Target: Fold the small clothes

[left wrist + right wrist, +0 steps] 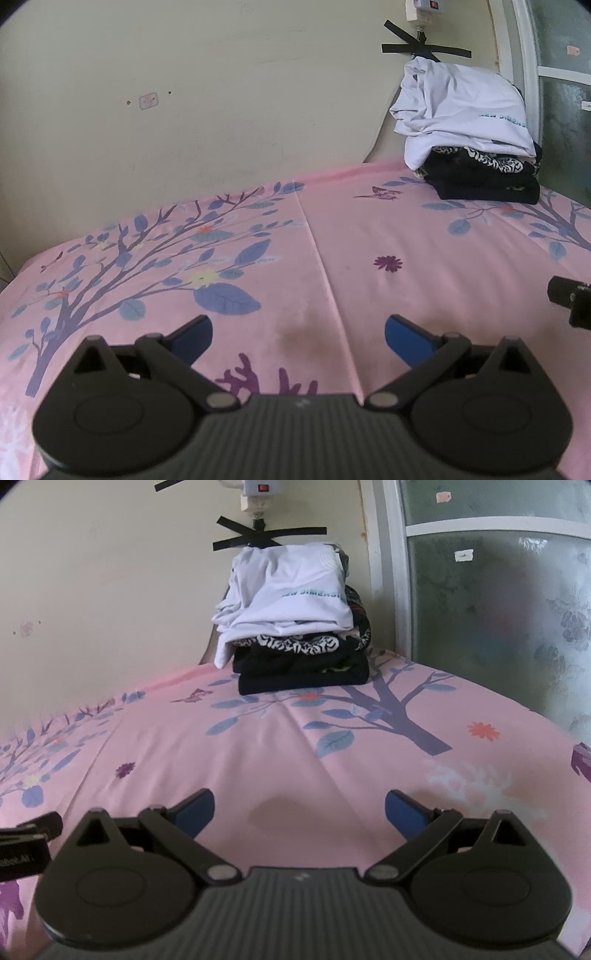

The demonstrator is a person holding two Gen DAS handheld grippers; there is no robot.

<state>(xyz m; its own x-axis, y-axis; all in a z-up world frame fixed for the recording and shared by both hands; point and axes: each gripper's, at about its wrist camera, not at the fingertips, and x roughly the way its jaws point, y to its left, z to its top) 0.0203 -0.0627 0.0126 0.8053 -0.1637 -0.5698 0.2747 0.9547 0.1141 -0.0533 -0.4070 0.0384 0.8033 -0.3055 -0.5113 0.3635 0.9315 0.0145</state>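
Both the left gripper [298,334] and right gripper [299,812] hovered wide and empty, well short of the folded clothes stack [295,627]; a careless grab risked toppling it.

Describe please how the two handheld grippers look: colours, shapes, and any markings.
The left gripper and the right gripper look alike: a ribbed dark grey body, black linkage arms with silver rivets, round black housings on both sides, and blue fingers. In the right wrist view, white lettering shows on the left gripper's black body.
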